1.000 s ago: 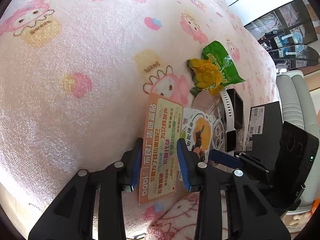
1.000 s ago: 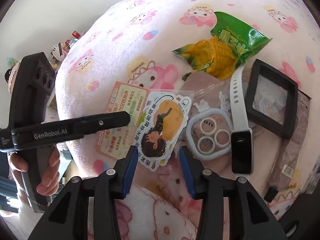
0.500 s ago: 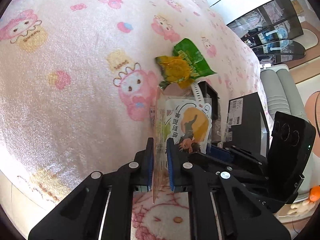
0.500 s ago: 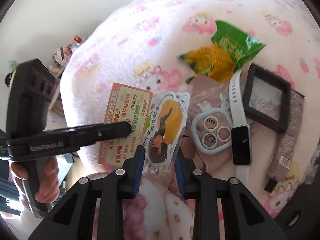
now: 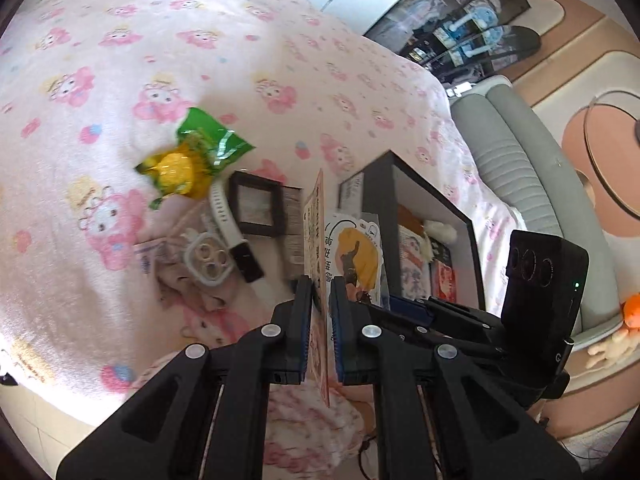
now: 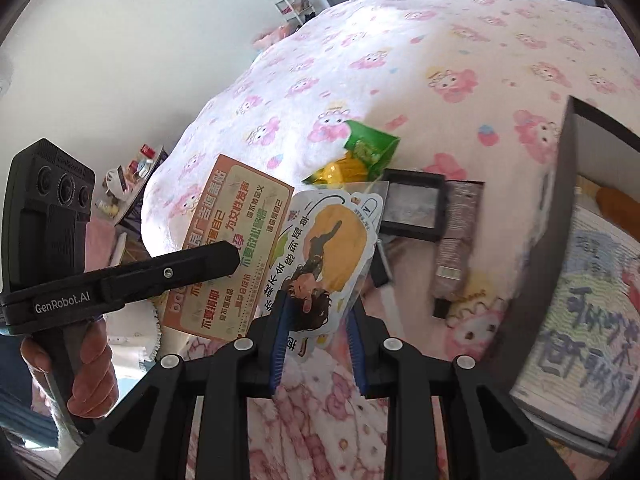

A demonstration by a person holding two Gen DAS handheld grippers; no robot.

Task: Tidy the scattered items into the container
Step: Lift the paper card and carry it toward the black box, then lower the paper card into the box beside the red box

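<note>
My left gripper (image 5: 320, 286) is shut on an orange printed card (image 5: 319, 236), which I see edge-on and lifted off the pink blanket. In the right wrist view the same card (image 6: 240, 236) hangs face-on from a black left finger (image 6: 200, 262). The jaws of my right gripper (image 6: 318, 308) are closing, and the pads press on a sleeved cartoon sticker (image 6: 328, 240) that hangs above the bed. The black open box (image 5: 432, 196) stands just right of both, with books inside. A green-and-yellow snack bag (image 5: 192, 156), a white smartwatch (image 5: 224, 216) and a black frame (image 5: 258, 208) lie on the blanket.
A white camera-lens ring (image 5: 208, 258) and a brown packet (image 6: 456, 232) also lie on the blanket. A grey padded seat (image 5: 520, 160) runs beyond the box (image 6: 560, 200). A person's hand (image 6: 88, 380) holds the left gripper's handle. A cluttered shelf (image 6: 132, 176) stands left of the bed.
Both grippers went from open to shut, the left on the orange card and the right on the sticker. Both lifted their items off the blanket, and the black box came closer.
</note>
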